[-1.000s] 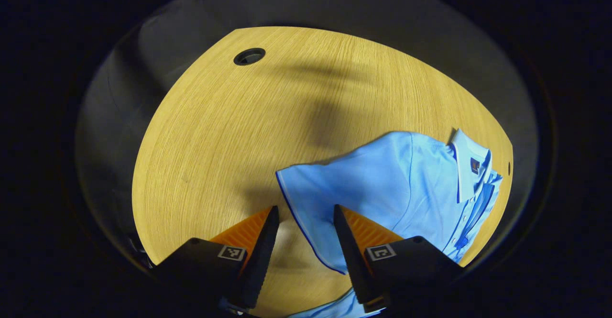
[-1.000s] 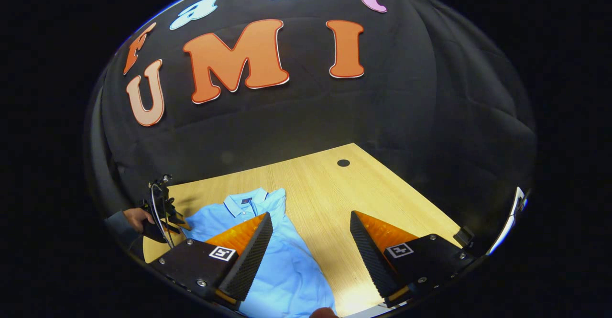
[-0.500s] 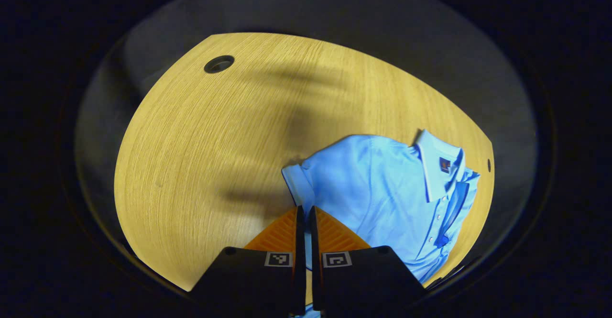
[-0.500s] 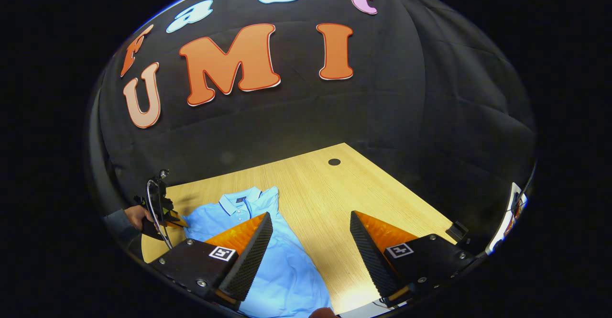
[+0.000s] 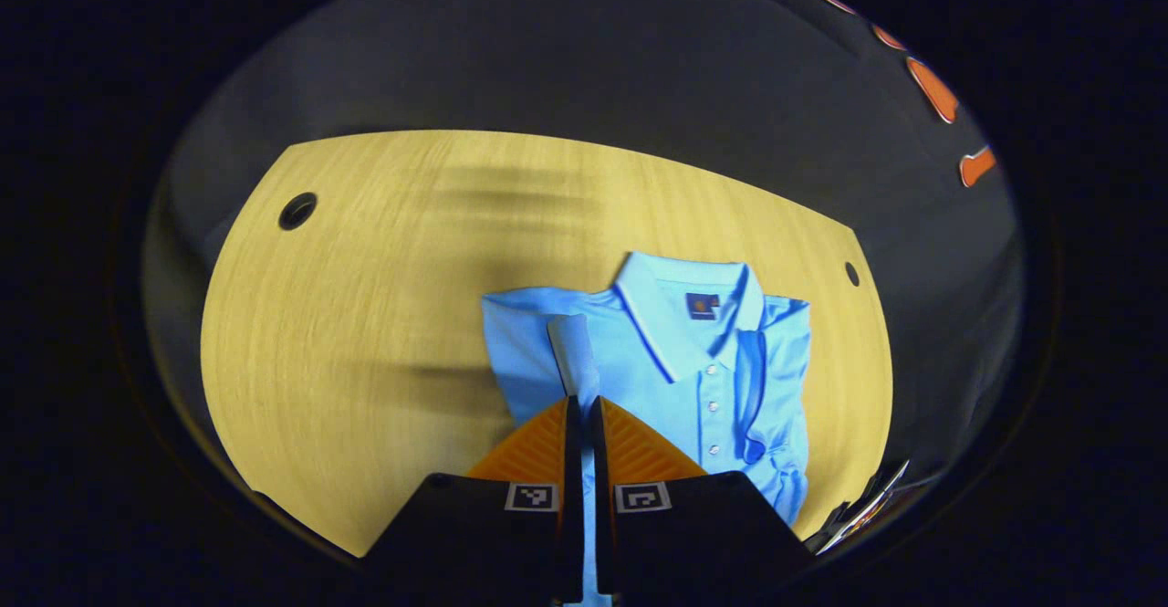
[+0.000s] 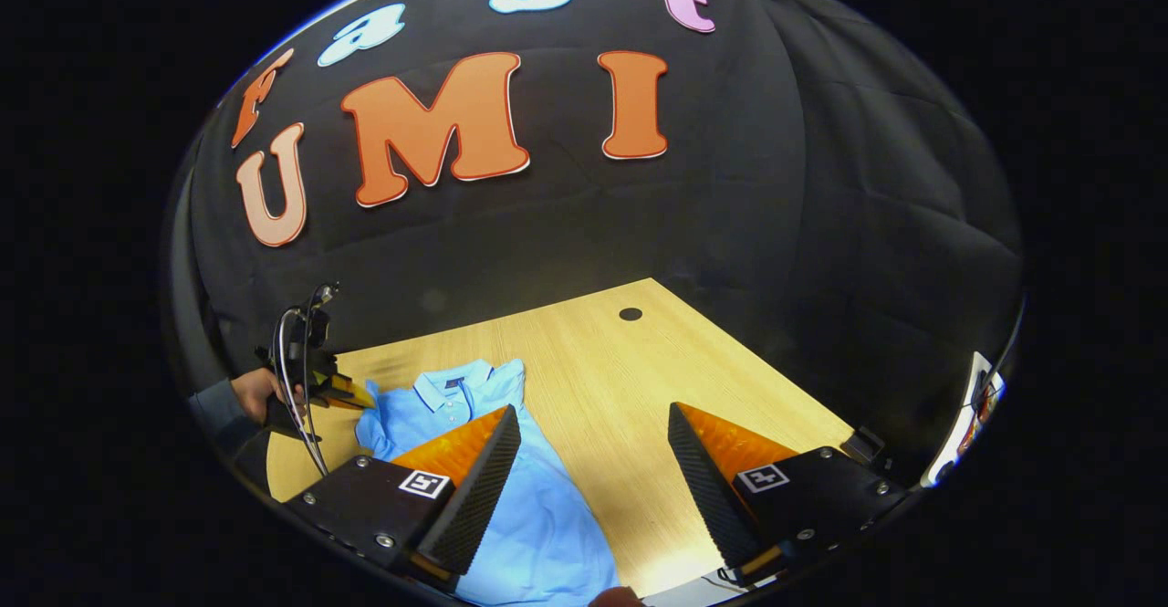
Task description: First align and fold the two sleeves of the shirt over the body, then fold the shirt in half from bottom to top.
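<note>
tabletop (image 5: pixel 365 315): wooden, carries light blue shirt (image 5: pixel 721 379)
left gripper (image 5: pixel 581 411): closed, pinching the sleeve (image 5: pixel 573 351) over shirt body
right gripper (image 6: pixel 593 456): wide apart, holds nothing

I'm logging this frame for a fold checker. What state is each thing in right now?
Left gripper: shut on the sleeve.
Right gripper: open, holding nothing.
Sleeve: lifted, drawn over the body.
Shirt: face up on the table, buttoned, collar flat, bottom not yet folded up.
</note>
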### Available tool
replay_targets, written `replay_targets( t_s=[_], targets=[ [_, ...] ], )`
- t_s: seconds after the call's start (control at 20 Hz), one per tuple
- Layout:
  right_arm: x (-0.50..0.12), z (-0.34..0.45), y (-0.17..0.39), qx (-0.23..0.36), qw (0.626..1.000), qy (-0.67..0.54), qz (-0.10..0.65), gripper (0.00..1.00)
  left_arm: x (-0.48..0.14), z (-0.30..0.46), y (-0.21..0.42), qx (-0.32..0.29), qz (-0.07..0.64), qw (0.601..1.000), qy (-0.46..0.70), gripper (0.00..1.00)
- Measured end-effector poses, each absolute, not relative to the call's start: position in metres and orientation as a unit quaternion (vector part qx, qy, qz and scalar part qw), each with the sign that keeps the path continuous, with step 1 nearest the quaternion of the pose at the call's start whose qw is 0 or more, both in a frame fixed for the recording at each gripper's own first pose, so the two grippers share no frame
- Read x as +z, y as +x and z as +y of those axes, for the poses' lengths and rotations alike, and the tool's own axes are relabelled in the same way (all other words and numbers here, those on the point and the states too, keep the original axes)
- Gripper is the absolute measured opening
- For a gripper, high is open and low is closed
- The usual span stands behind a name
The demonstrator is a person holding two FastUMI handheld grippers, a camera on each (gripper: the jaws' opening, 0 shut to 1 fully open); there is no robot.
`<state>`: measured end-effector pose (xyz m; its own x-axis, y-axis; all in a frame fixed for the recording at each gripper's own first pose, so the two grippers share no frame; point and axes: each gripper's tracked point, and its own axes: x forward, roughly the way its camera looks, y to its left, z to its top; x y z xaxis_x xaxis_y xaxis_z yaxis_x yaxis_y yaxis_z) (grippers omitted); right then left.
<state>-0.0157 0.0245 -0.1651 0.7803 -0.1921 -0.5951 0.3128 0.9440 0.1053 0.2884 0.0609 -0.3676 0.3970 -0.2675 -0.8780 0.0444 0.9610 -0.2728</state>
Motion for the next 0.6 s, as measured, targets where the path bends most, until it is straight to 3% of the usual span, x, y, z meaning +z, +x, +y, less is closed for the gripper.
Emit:
replay_targets(
  t_s=[0.6],
  targets=[
    [-0.17,0.007,-0.035,-0.157,0.932,0.109,0.309,0.99,-0.366,-0.055,0.296,-0.162,0.557,0.811,-0.077,0.09]
  ],
)
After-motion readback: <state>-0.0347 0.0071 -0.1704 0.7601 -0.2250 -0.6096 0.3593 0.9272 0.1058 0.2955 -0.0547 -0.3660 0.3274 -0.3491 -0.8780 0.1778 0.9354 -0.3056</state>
